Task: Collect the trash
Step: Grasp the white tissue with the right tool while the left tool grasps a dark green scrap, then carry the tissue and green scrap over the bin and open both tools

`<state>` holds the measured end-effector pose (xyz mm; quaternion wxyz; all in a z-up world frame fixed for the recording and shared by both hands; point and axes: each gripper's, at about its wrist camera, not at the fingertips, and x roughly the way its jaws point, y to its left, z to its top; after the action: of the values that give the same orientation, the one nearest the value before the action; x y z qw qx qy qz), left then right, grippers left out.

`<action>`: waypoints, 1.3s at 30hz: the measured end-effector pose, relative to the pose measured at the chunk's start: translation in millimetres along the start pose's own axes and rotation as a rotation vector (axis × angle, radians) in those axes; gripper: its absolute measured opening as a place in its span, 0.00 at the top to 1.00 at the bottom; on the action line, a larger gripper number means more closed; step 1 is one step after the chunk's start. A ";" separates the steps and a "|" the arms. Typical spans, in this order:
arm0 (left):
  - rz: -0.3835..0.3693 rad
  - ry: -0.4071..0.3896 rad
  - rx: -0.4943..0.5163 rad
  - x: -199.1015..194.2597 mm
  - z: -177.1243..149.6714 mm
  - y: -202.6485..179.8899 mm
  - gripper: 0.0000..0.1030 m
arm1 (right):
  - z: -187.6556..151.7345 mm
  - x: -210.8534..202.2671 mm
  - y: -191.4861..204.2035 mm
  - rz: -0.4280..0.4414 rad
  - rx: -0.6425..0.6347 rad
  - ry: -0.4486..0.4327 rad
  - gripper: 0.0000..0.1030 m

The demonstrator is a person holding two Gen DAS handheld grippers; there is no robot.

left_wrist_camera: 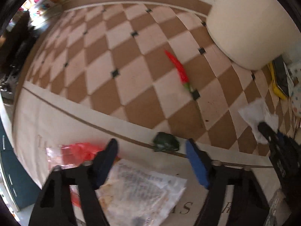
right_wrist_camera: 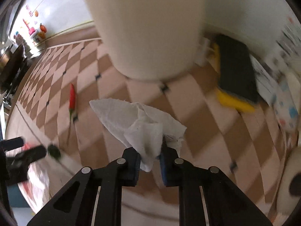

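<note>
Right up against the lens, the right gripper (right_wrist_camera: 149, 159) has its two black fingers pinched onto a crumpled white paper towel (right_wrist_camera: 139, 120), with the sheet bunched between the blue pads and fanning out up and to the left above the checkered tablecloth (right_wrist_camera: 188, 113). From the left wrist view you can see that same towel (left_wrist_camera: 257, 113) off at the right edge with the right gripper's (left_wrist_camera: 263, 127) dark tip on it. The left gripper (left_wrist_camera: 150, 148) is pointing pretty much straight down with its jaws apart, one dark pad on the left and one blue pad on the right, nothing pressed between them. Under it and a bit toward the camera lies a clear plastic wrapper (left_wrist_camera: 143, 192) with print on it, flat on the plain cream border of the cloth. Just left of the dark pad there's a crinkly red plastic wrapper (left_wrist_camera: 80, 151), blurry, so I can't say if the pad touches it. A small dark green crumpled bit (left_wrist_camera: 165, 141) sits on the border stripe between the two pads, further out. Out on the checks is a red chili pepper (left_wrist_camera: 177, 67) with a green stem, well apart from both grippers. Past that, a big cream cylinder (left_wrist_camera: 244, 28) stands on the cloth, and beside it a yellow sponge (right_wrist_camera: 235, 81) with a dark scrubby top. Far left corner has some colourful blurry stuff I can't make out.
</note>
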<state>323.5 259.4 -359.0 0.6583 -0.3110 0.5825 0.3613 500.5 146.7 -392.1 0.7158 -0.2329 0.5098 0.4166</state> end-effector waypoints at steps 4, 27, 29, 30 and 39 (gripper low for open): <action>-0.056 0.018 0.021 5.7 1.1 -12.2 0.79 | -17.9 -16.3 -16.8 0.011 0.044 0.028 0.82; 0.048 -0.429 -0.125 -165.9 -45.8 79.8 0.80 | -5.9 -124.1 68.2 0.157 -0.092 -0.127 0.84; 0.063 -0.456 -0.179 -177.7 -64.5 113.7 0.80 | -7.8 -135.0 91.8 0.181 -0.124 -0.140 0.84; 0.067 -0.461 -0.194 -180.4 -69.6 125.5 0.80 | -10.0 -141.6 108.3 0.196 -0.149 -0.149 0.84; 0.139 -0.469 -0.438 -193.2 -191.2 274.7 0.80 | -64.2 -167.7 259.6 0.306 -0.338 -0.128 0.85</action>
<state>-22.1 228.6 -188.7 0.6659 -0.3131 0.3434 0.5837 227.3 179.1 -237.4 0.6262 -0.2425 0.4156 0.6134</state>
